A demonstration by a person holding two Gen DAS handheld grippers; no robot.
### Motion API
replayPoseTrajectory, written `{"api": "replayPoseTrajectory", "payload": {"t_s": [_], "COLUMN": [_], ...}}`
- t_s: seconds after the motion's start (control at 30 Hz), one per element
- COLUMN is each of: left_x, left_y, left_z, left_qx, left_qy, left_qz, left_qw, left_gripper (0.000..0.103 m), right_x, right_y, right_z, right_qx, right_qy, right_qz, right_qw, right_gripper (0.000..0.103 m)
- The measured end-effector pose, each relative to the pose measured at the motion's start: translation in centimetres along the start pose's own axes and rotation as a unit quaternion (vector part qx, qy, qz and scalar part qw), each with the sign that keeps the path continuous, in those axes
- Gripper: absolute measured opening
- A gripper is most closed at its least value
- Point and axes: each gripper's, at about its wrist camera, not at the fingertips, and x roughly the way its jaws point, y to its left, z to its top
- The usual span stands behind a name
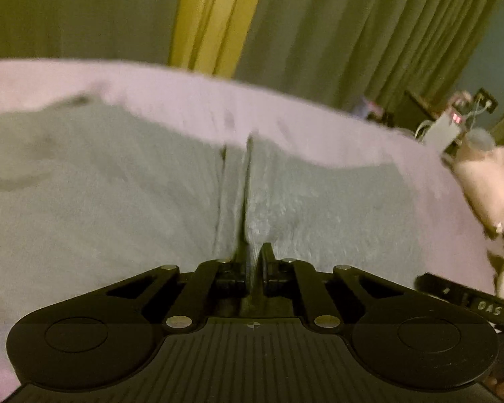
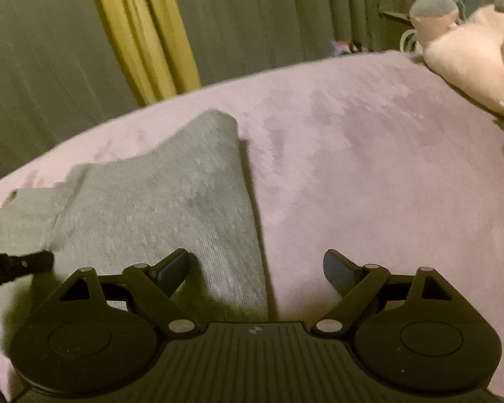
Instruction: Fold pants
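Grey-green pants lie spread on a lilac blanket. My left gripper is shut on a raised ridge of the pants fabric, pinched between its black fingers. In the right wrist view the pants lie at left with a pointed folded corner toward the back. My right gripper is open, low over the right edge of the pants, holding nothing. The left gripper's tip shows at the left edge of that view.
A pink plush toy lies at the bed's far right, also in the left wrist view. Grey and yellow curtains hang behind the bed. A cluttered side table stands at the back right.
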Motion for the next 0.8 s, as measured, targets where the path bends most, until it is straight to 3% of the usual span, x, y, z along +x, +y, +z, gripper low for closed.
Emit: {"api": "replayPoseTrajectory", "payload": {"t_s": [0.13, 0.17, 0.23, 0.27, 0.33, 0.37, 0.47, 0.5, 0.63, 0.67, 0.73, 0.77, 0.8], "left_x": [0.7, 1.7, 1.9, 1.7, 1.4, 1.4, 1.7, 1.8, 3.5, 4.0, 5.2, 5.6, 6.1], "left_y": [1.8, 2.1, 2.3, 2.4, 3.3, 3.7, 4.5, 4.7, 4.4, 4.3, 4.5, 4.6, 4.8], "left_z": [-1.0, -1.6, -2.0, -1.7, -1.0, -0.7, -0.4, -0.4, -0.1, -0.3, -0.2, -0.2, -0.1], "left_qx": [0.002, 0.011, 0.013, 0.005, -0.029, -0.041, -0.047, -0.041, -0.04, -0.05, -0.077, -0.082, -0.09], "left_qy": [0.022, 0.04, 0.035, 0.033, 0.047, 0.051, 0.061, 0.074, 0.124, 0.134, 0.149, 0.151, 0.152], "left_qz": [0.048, 0.057, 0.051, 0.042, 0.0, -0.011, -0.005, -0.018, -0.079, -0.088, -0.083, -0.085, -0.093], "left_qw": [0.9986, 0.9975, 0.998, 0.9986, 0.9985, 0.9978, 0.997, 0.9963, 0.9884, 0.9858, 0.9824, 0.9814, 0.9799], "left_gripper": [0.009, 0.012, 0.016, 0.038, 0.068, 0.073, 0.074, 0.075, 0.072, 0.055, 0.041, 0.025, 0.021], "right_x": [-0.7, -0.2, 1.5, 2.2, 2.3, 2.3, 2.4, 2.5, 2.3, 2.2, 1.7, 1.4, 1.1], "right_y": [1.0, 1.4, 1.9, 1.9, 1.2, 0.8, 0.2, 0.1, 0.2, 0.4, 0.8, 1.1, 1.5], "right_z": [-0.3, -0.3, -0.4, -0.4, -0.2, -0.1, 0.0, 0.1, -0.1, -0.1, -0.5, -0.6, -0.7], "right_qx": [-0.029, -0.037, -0.052, -0.051, -0.026, -0.018, 0.002, 0.005, -0.002, -0.006, -0.021, -0.025, -0.03], "right_qy": [-0.016, -0.006, 0.042, 0.06, 0.059, 0.059, 0.07, 0.073, 0.075, 0.075, 0.075, 0.077, 0.077], "right_qz": [0.012, 0.006, -0.011, -0.016, -0.008, -0.006, 0.004, 0.006, 0.007, 0.005, 0.005, 0.005, 0.01], "right_qw": [0.999, 0.999, 0.998, 0.997, 0.998, 0.998, 0.998, 0.997, 0.997, 0.997, 0.997, 0.997, 0.997], "right_gripper": [0.089, 0.09, 0.091, 0.091, 0.093, 0.093, 0.093, 0.093, 0.093, 0.093, 0.093, 0.093, 0.093]}}
